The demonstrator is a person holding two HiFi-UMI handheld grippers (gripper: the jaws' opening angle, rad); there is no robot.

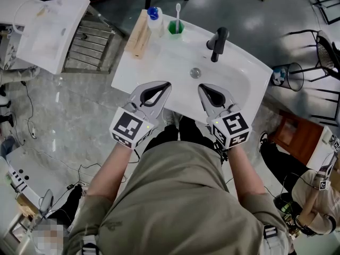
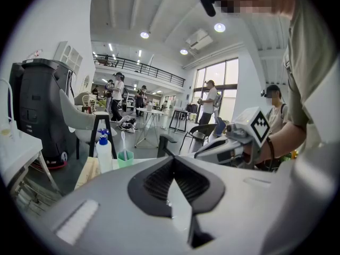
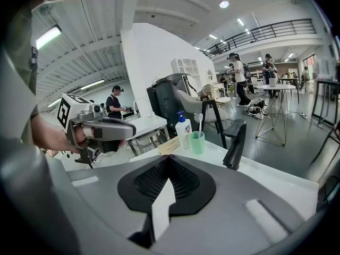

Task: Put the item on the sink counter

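Faucet (image 1: 218, 43) behind the drain (image 1: 195, 73). Left of it on the bench (image 1: 159, 57): toothbrush cup (image 1: 176, 28), pump bottle (image 1: 153, 16) beside it, wooden block (image 1: 139, 36) farthest left. Left claw (image 1: 163, 87) and right claw (image 1: 205, 89) side by side over the near rim.

Black wire bin (image 1: 294, 79), metal rack (image 1: 87, 42) on floor (image 1: 69, 116)

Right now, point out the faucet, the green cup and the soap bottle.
faucet (image 1: 218, 43), head view, on its black upright body.
green cup (image 1: 176, 28), head view, on its open top.
soap bottle (image 1: 153, 13), head view, on its blue pump cap.
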